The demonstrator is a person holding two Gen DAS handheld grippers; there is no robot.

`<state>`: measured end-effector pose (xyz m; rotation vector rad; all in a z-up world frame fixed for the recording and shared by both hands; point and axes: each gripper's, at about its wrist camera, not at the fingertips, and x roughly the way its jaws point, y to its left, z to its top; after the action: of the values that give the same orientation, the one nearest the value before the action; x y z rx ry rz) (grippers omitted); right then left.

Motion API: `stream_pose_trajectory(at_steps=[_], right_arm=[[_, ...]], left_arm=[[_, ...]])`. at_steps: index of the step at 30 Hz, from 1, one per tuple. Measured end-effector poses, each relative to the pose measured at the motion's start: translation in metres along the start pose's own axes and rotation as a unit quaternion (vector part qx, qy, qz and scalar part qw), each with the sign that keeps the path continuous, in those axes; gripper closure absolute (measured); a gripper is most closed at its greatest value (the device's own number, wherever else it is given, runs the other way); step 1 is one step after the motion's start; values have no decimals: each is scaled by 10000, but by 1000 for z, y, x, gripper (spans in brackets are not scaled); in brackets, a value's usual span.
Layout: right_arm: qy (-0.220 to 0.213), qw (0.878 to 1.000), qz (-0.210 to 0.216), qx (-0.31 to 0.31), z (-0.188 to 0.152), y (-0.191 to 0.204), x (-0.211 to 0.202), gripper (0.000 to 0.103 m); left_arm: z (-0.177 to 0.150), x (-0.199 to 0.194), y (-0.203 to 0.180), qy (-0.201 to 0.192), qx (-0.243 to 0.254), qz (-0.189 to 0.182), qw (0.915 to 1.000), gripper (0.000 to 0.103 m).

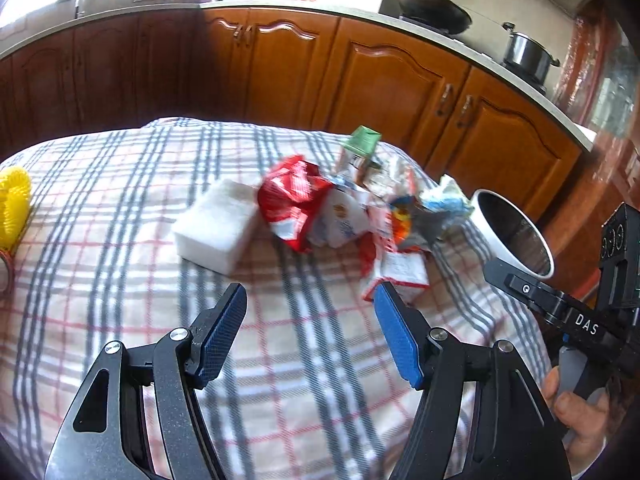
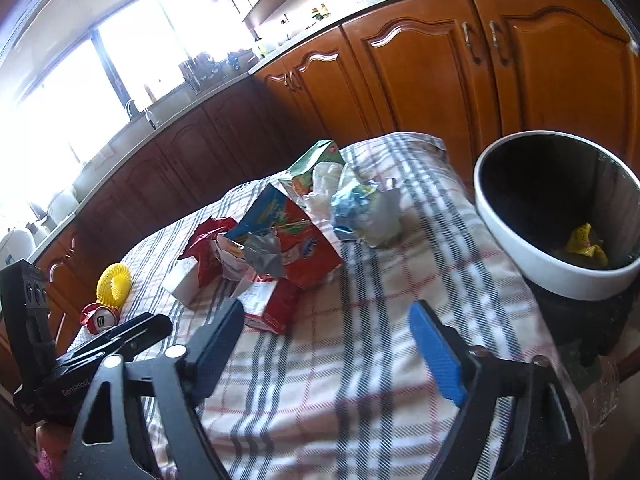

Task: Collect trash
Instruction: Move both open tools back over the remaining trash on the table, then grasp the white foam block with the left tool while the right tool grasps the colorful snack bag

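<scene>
Blurred wrappers, cut-off edges

The wrapper pile is motion-blurred and its print unreadable; the yellow mesh ring is cut by the left edge; the bin hides its lower body behind the tablecloth.

Left gripper: my black metal arms, silver pivot screws, blue textured pads.
Right gripper: same black frame as I see it; white "DAS" lettering lower right of the left view.
Hand: bare skin, lower right.
</scene>
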<state>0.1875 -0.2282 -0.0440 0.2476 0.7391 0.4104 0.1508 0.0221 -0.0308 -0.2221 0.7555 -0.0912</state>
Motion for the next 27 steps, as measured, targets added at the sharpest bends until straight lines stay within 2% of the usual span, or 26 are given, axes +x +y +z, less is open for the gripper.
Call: stream_pose_trajectory(at_steps=[4,13,15,17,19,20,21,27], right_arm=[[50,10000,-5,-63,4,6,12,38],[123,9998,49,-158,20,13,35,48],[138,9997,82,-184,24,15,42,51],[164,9996,76,-213,28,16,49,59],[225,9994,53,-246,30,16,57,74],[256,9993,33,-257,31,17,59,89],[263,9993,24,-264,29,18,59,95],[128,9995,22,-281,25,18,45,101]], left_arm=[[11,10,15,85,63,271,9996,36],[33,46,43,283,226,638,9973,35],[36,55,47,307,256,773,9962,31],[38,62,50,324,268,859,9954,30],[39,65,53,337,256,858,9954,30],[39,66,54,324,253,816,9958,30],[39,66,56,313,256,805,9959,32],[41,68,61,352,299,904,9948,51]])
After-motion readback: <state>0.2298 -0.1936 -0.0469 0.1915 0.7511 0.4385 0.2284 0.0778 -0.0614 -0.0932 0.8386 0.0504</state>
